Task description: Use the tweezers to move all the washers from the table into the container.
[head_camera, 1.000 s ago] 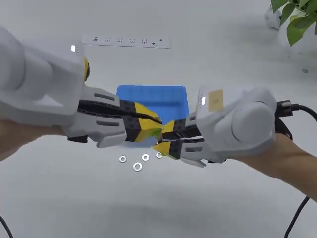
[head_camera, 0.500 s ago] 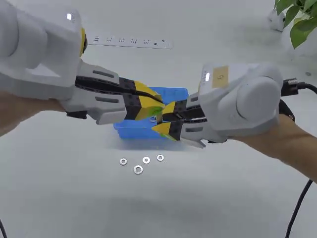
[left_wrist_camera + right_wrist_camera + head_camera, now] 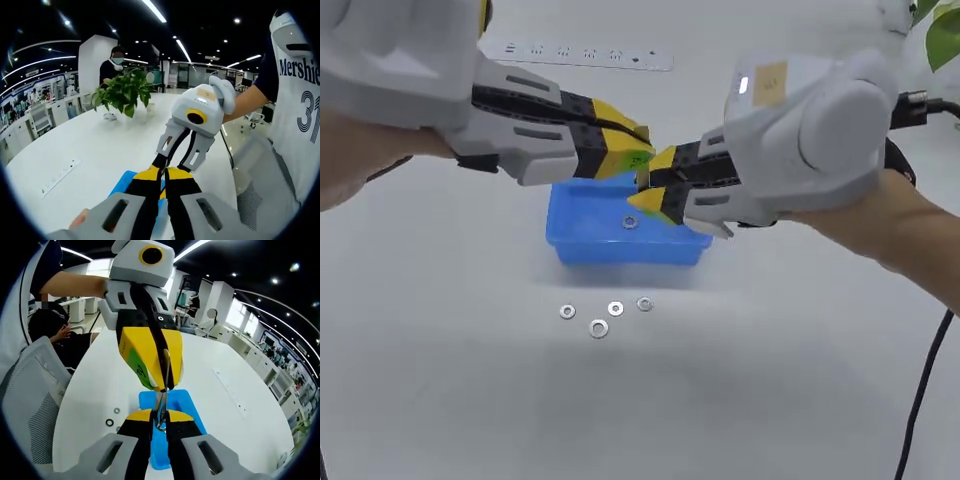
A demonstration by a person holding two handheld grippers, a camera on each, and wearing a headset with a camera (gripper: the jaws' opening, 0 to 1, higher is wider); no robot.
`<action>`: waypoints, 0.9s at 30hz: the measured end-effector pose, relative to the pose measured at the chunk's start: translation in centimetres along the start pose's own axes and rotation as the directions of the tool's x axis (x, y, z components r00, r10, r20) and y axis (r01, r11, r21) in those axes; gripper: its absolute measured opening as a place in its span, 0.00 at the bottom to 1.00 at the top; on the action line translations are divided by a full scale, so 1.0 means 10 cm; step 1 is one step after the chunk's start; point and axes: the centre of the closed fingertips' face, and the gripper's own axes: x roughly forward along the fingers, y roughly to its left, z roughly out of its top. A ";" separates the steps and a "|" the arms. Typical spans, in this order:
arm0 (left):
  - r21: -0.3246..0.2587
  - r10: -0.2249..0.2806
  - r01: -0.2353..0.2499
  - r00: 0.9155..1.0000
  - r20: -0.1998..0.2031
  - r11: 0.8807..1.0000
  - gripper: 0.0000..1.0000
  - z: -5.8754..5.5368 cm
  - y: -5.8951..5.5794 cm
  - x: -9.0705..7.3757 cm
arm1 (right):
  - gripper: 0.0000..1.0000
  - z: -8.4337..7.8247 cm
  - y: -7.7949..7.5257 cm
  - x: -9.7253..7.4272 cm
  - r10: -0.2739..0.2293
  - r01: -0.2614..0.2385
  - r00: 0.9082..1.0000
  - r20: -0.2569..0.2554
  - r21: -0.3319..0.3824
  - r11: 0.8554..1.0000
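Blue container (image 3: 582, 246) sits on the white tabletop (image 3: 770, 390), open top, low walls. One washer (image 3: 630, 222) lies inside it on the floor, near the middle. Four loose washers (image 3: 599, 328) are on the tabletop just in front of the container's near wall, in a small cluster, apart from each other and not touching the container.

Left gripper (image 3: 638, 156) comes in from the left, held roughly level above the container's far-left part, with its yellow tips pointing right. Right gripper (image 3: 648, 196) comes in from the right, tips pointing left and slightly lower, over the container. The two sets of tips meet almost nose to nose above the washer inside. The person's hands wrap the grey gripper bodies, forearms out to either side; a black cable trails from the right gripper.

Tweezers (image 3: 163, 392) show in the right gripper view as a thin metal strip bridging the two grippers. The upper part runs along the seam of the left jaws, which are pressed together on it. The lower end sits in the narrow gap of the right jaws, also closed down on it. In the left gripper view the left jaws are likewise tight together, with the right gripper straight ahead and blue container below. Tweezer tips are too small to tell whether anything is held.

Farther back are a white power strip (image 3: 590, 55) on the tabletop beyond the container and a green plant (image 3: 945, 35) at the right corner.
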 end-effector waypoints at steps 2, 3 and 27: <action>-0.006 -0.003 0.003 1.000 -0.006 1.000 0.07 -0.03 0.03 0.02 | 0.10 -0.03 -0.01 0.03 0.004 -0.004 1.000 -0.003 0.001 1.000; -0.005 -0.003 0.003 1.000 -0.008 1.000 0.07 -0.03 0.04 0.04 | 0.10 -0.04 -0.02 0.04 0.006 -0.006 1.000 -0.003 0.002 1.000; -0.085 -0.056 0.050 0.996 -0.065 0.995 0.06 -0.57 0.45 0.46 | 0.10 -0.64 -0.21 0.45 0.068 -0.063 0.995 -0.071 0.073 0.995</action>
